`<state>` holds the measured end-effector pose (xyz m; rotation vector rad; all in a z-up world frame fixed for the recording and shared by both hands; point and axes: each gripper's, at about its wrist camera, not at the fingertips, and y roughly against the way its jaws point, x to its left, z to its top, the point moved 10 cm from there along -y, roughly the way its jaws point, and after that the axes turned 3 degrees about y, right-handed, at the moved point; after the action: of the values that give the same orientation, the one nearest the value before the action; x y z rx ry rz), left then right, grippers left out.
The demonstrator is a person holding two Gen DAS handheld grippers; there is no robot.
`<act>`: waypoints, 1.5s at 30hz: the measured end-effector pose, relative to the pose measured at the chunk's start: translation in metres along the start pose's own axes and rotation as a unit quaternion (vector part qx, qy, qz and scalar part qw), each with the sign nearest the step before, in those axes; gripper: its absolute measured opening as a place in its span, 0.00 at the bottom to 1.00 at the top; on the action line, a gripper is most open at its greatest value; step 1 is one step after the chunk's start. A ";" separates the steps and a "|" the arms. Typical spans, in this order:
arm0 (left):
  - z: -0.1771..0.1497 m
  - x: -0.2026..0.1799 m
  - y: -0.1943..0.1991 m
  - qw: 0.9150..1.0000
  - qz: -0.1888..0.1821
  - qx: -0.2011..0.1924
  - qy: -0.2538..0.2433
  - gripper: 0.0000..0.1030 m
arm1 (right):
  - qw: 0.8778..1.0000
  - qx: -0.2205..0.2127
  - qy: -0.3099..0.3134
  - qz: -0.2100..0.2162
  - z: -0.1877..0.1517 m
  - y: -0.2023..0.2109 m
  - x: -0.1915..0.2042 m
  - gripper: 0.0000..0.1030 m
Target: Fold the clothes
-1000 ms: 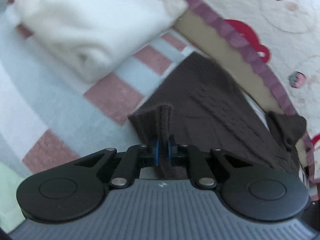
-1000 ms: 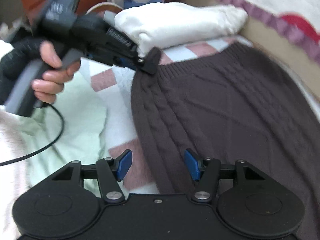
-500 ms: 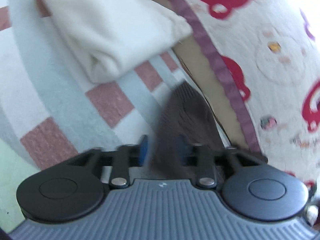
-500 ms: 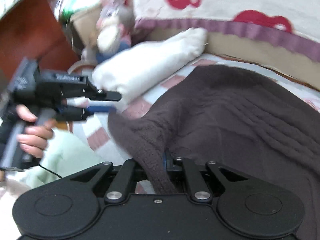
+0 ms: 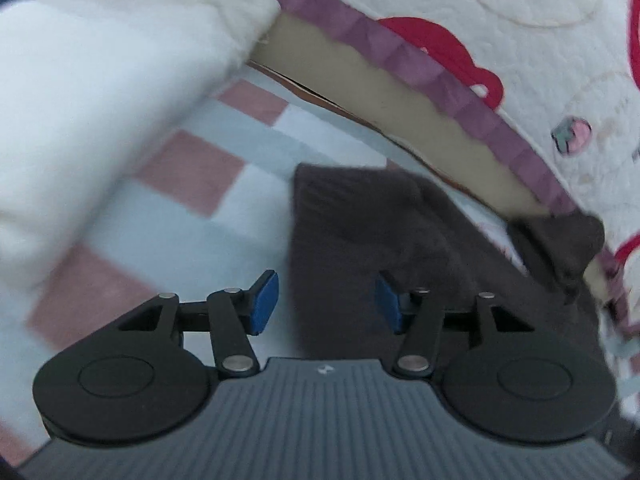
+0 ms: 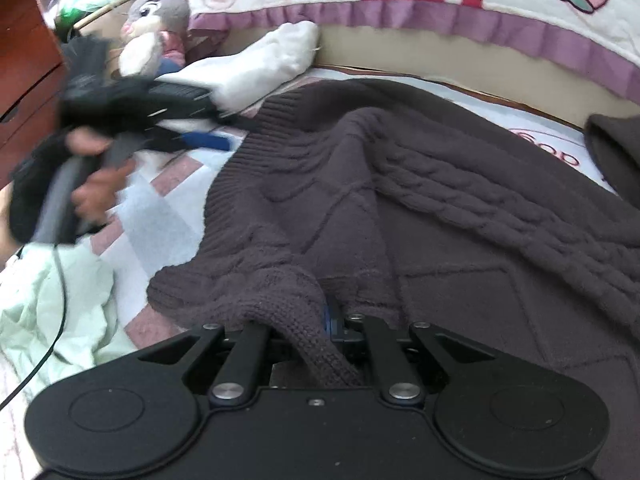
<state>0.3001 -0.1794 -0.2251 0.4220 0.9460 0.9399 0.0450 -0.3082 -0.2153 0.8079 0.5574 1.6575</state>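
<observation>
A dark brown cable-knit sweater (image 6: 440,208) lies spread on a checked pink, white and blue blanket (image 5: 192,168). My right gripper (image 6: 316,320) is shut on a bunched fold of the sweater's near hem. My left gripper (image 5: 326,300) is open, its blue pads wide apart, just above the sweater's ribbed corner (image 5: 360,220). In the right wrist view the left gripper (image 6: 208,140) appears blurred at the sweater's far left hem, held by a hand (image 6: 96,188).
A folded white garment (image 5: 100,100) lies on the blanket to the left. A quilt with a purple border (image 6: 440,20) hangs along the back. A plush toy (image 6: 156,28) and a wooden cabinet (image 6: 24,60) stand at the far left. Pale green cloth (image 6: 52,300) lies near left.
My left gripper has let go of the sweater's corner and opened wide. My right gripper has shut on the near hem and lifted a fold of it.
</observation>
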 end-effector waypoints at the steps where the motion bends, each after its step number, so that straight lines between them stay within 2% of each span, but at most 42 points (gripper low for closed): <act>1: 0.006 -0.002 -0.011 1.000 0.002 0.002 0.010 0.57 | 1.000 0.000 0.002 0.006 -0.001 -0.001 0.002 0.08; 4: 0.021 -0.012 -0.029 1.000 0.011 0.007 -0.027 0.59 | 0.999 -0.001 -0.033 0.041 -0.003 0.007 0.005 0.09; 6: 0.031 -0.019 -0.040 0.998 0.018 0.010 -0.055 0.70 | 0.994 -0.007 -0.074 0.081 -0.001 0.013 0.013 0.09; 7: 0.036 -0.022 -0.045 0.997 0.021 0.012 -0.069 0.69 | 0.993 -0.010 -0.074 0.089 0.000 0.016 0.019 0.09; 8: 0.041 -0.026 -0.050 0.996 0.024 0.013 -0.083 0.55 | 0.994 -0.008 -0.063 0.092 0.000 0.016 0.026 0.09; 9: 0.046 -0.029 -0.056 0.995 0.028 0.015 -0.097 0.35 | 0.994 -0.005 -0.056 0.096 0.000 0.016 0.031 0.09; 10: 0.051 -0.032 -0.061 0.993 0.031 0.017 -0.110 0.12 | 0.993 -0.003 -0.054 0.103 0.001 0.015 0.035 0.09; 11: 0.056 -0.036 -0.066 0.991 0.034 0.018 -0.124 0.11 | 0.992 -0.003 -0.057 0.114 0.004 0.015 0.038 0.09; 13: 0.074 -0.044 -0.047 0.985 0.050 -0.014 -0.163 0.10 | 0.986 -0.009 -0.078 0.149 0.013 0.020 0.045 0.10; 15: 0.090 -0.049 -0.030 0.974 0.077 -0.045 -0.207 0.11 | 0.977 -0.021 -0.094 0.188 0.027 0.025 0.061 0.09; 18: 0.111 -0.051 -0.014 0.946 0.139 -0.081 -0.283 0.12 | 0.979 -0.012 -0.058 0.193 0.043 0.010 0.094 0.09; 19: 0.114 -0.046 -0.017 0.943 0.153 -0.078 -0.286 0.15 | 0.981 -0.005 -0.041 0.189 0.047 0.002 0.106 0.09; 21: 0.112 -0.027 -0.029 0.939 0.199 -0.053 -0.275 0.34 | 0.985 0.010 -0.003 0.173 0.052 -0.017 0.130 0.10; 22: 0.109 -0.020 -0.027 0.933 0.225 -0.054 -0.274 0.53 | 0.987 0.016 0.017 0.160 0.053 -0.026 0.141 0.10; 23: 0.105 -0.014 -0.022 0.927 0.250 -0.059 -0.274 0.58 | 0.989 0.021 0.034 0.144 0.052 -0.033 0.149 0.14; 24: 0.101 -0.008 -0.018 0.920 0.274 -0.063 -0.273 0.56 | 0.990 0.026 0.049 0.127 0.050 -0.039 0.155 0.23; 25: 0.092 -0.010 -0.008 0.914 0.283 -0.073 -0.281 0.57 | 0.990 0.025 0.058 0.124 0.047 -0.039 0.159 0.33; 27: 0.074 -0.017 0.013 0.903 0.291 -0.095 -0.301 0.62 | 0.989 0.018 0.068 0.130 0.040 -0.033 0.165 0.43; 28: 0.061 -0.020 0.021 0.904 0.287 -0.101 -0.302 0.66 | 0.989 0.015 0.063 0.135 0.038 -0.027 0.162 0.44; 29: 0.047 -0.023 0.028 0.909 0.274 -0.099 -0.298 0.69 | 0.989 0.013 0.053 0.140 0.037 -0.021 0.156 0.44; 30: 0.031 -0.024 0.033 0.918 0.253 -0.091 -0.290 0.69 | 0.988 0.011 0.044 0.145 0.036 -0.015 0.150 0.45; 32: 0.001 -0.018 0.040 0.942 0.214 -0.075 -0.246 0.69 | 0.992 -0.004 0.004 0.129 0.037 0.002 0.117 0.46; 34: -0.030 -0.012 0.039 0.960 0.181 -0.044 -0.211 0.69 | 0.993 -0.020 -0.040 0.107 0.038 0.019 0.079 0.48; 36: -0.053 -0.011 0.032 0.961 0.170 -0.008 -0.218 0.69 | 0.996 -0.031 -0.072 0.049 0.038 0.035 0.026 0.48; 39: -0.058 -0.026 0.036 0.949 0.174 -0.014 -0.261 0.68 | 0.991 -0.049 -0.114 -0.052 0.032 0.066 -0.061 0.48; 40: -0.056 -0.034 0.037 0.948 0.170 -0.018 -0.266 0.68 | 0.987 -0.056 -0.128 -0.085 0.029 0.079 -0.090 0.48; 43: -0.048 -0.062 0.036 0.955 0.136 -0.024 -0.261 0.68 | 0.966 -0.074 -0.175 -0.174 0.018 0.121 -0.178 0.48; 45: -0.046 -0.087 0.030 0.961 0.102 -0.014 -0.258 0.68 | 0.952 -0.078 -0.211 -0.208 0.008 0.138 -0.226 0.50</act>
<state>0.2250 -0.2391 -0.1869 0.7098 0.4168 0.9615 -0.0128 -0.5601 -0.1583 0.8321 0.2651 1.0846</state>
